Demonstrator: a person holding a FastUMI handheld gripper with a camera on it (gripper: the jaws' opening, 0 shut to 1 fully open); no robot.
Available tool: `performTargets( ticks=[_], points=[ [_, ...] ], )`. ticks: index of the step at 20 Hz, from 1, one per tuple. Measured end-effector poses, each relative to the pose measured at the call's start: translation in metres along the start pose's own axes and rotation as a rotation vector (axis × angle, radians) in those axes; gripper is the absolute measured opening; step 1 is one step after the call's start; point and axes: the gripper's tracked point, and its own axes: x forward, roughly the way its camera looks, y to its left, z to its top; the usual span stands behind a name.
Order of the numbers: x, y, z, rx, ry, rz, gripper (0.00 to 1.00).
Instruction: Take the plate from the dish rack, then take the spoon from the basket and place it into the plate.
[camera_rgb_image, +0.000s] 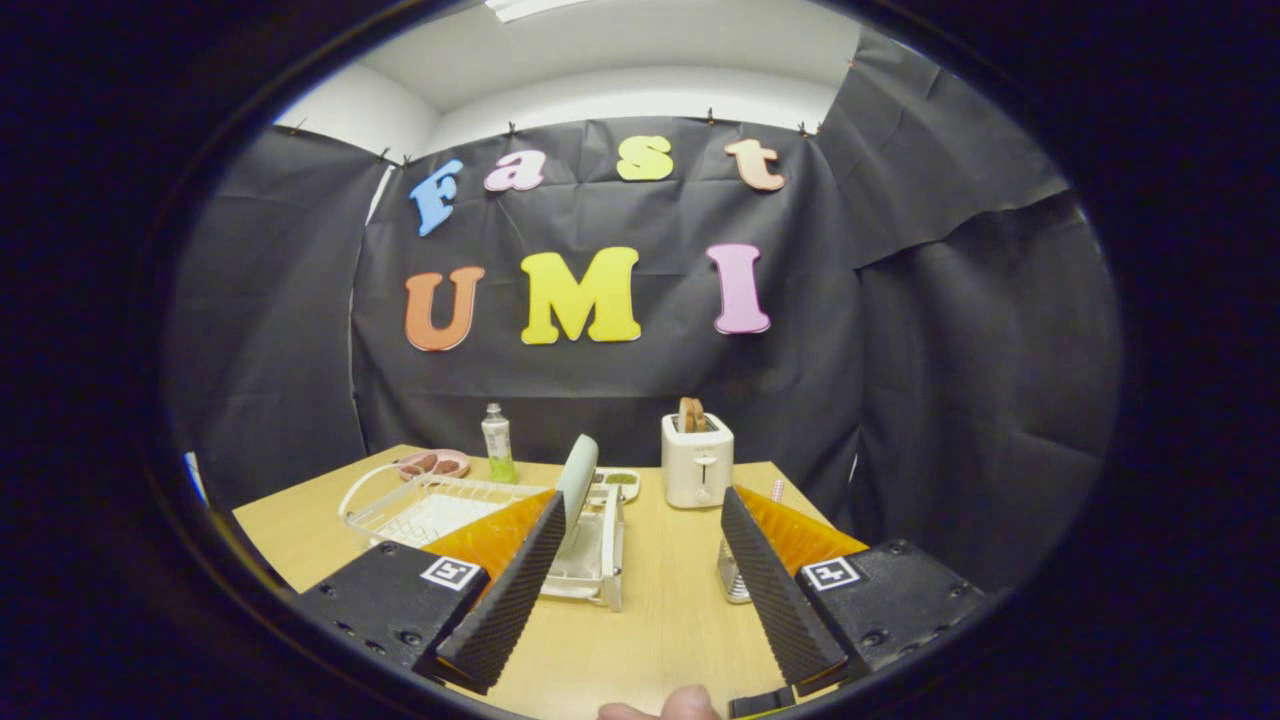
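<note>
A pale green plate (578, 478) stands on edge in a white dish rack (440, 505) on the wooden table (650, 620), just beyond my left finger. A metal mesh basket (732, 580) sits behind my right finger, mostly hidden by it; a pink handle tip (778, 490) pokes up above the finger, and I cannot tell whether it is the spoon. My gripper (640, 620) is open, hovering above the near part of the table, with bare tabletop between the fingers (505, 600).
A white toaster (697, 460) with bread in it stands at the back, ahead of the fingers. A green-capped bottle (497, 445), a pink plate with food (433, 464) and a small tray (617, 482) sit behind the rack. A fingertip (670, 706) shows at the near edge.
</note>
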Motion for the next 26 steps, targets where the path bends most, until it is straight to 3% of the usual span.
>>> performTargets(
  ticks=[5,12,21,26],
  points=[
    [0.029,-0.003,0.049,0.015,0.03,0.016,1.0],
    [0.096,0.038,0.094,-0.046,0.16,0.074,1.0],
    [0.184,0.09,0.051,-0.05,0.46,0.137,1.0],
    [0.222,0.083,0.011,0.005,0.593,0.092,1.0]
  ],
)
